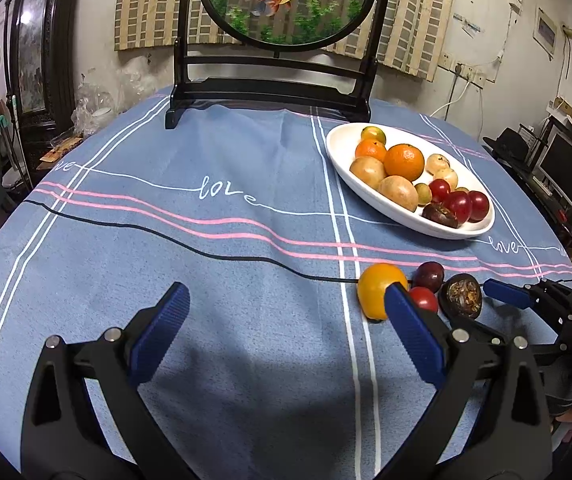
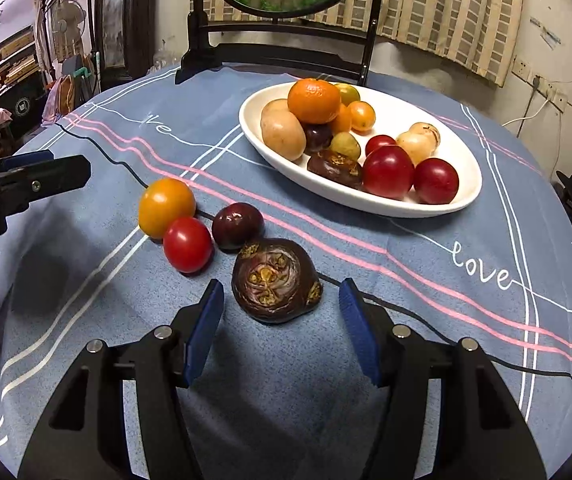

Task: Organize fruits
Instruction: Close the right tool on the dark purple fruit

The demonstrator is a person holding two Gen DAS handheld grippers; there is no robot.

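Right gripper (image 2: 282, 300): jaws spread, empty, either side of the near edge of a dark purple fruit (image 2: 276, 280) lying on the blue tablecloth (image 2: 425, 320), pads not touching it. Left gripper (image 1: 286, 304): jaws spread wide, empty. Yellow fruit (image 2: 166, 206), red tomato (image 2: 187, 244) and plum (image 2: 237, 225) cluster just beyond. White oval dish (image 2: 465, 176) farther back holds the remaining fruit.

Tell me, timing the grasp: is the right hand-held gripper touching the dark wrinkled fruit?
Apart. Right wrist view: bare tablecloth separates right hand-held gripper fingers from dark wrinkled fruit.
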